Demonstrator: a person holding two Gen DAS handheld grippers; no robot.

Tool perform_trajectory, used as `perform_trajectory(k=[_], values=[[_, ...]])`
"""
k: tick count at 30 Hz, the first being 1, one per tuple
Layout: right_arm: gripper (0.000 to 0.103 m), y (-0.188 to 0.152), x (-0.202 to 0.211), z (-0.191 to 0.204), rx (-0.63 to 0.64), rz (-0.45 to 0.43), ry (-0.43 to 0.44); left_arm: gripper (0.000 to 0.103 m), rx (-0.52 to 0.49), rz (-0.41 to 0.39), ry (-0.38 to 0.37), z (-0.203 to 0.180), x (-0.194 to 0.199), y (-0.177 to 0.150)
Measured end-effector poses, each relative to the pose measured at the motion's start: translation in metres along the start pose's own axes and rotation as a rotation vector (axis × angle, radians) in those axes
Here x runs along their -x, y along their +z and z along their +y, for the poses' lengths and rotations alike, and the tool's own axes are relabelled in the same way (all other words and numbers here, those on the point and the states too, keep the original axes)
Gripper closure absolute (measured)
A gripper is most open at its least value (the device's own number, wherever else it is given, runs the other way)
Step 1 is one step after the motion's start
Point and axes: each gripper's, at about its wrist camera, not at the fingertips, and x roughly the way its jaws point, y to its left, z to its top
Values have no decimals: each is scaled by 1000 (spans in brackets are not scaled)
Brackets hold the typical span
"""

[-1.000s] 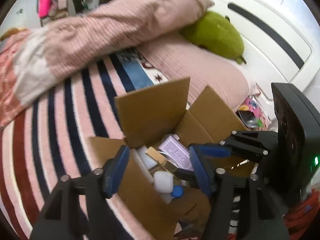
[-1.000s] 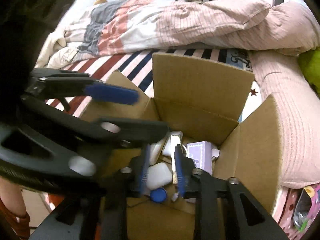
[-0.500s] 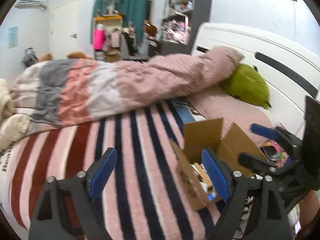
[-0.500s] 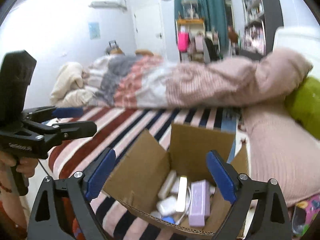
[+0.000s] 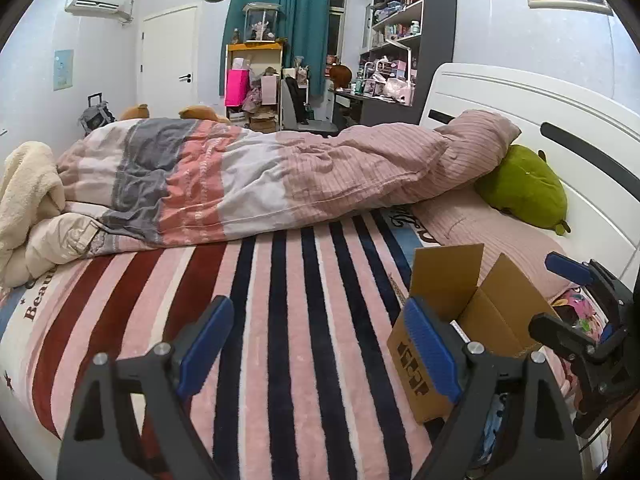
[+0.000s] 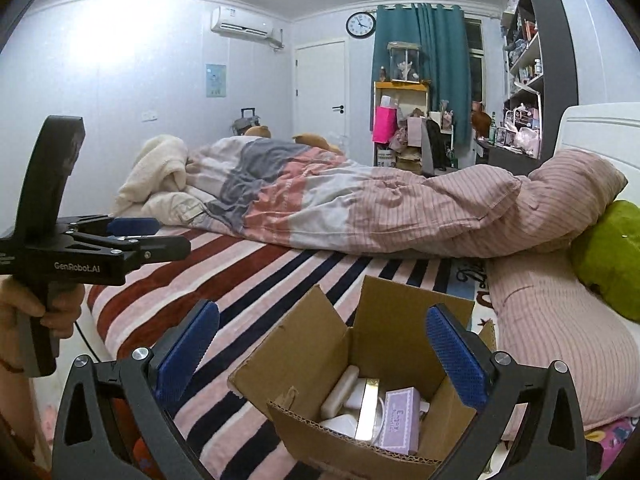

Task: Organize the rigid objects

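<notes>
Left claw spread, empty; right claw spread, empty, above open cardboard box; lilac carton, probably soap bars inside.

Both views are sharp and evenly lit by cool indoor light. A bright glare washes the wall at upper left of the right view. Fisheye bending and dark corners frame each picture.
</notes>
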Motion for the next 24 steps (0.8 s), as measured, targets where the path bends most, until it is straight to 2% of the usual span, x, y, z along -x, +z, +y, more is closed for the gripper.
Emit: perform_trajectory(k=[24], values=[[0,6,8,3,-2,-24,1,18,10,-32,46,-5,11,2]])
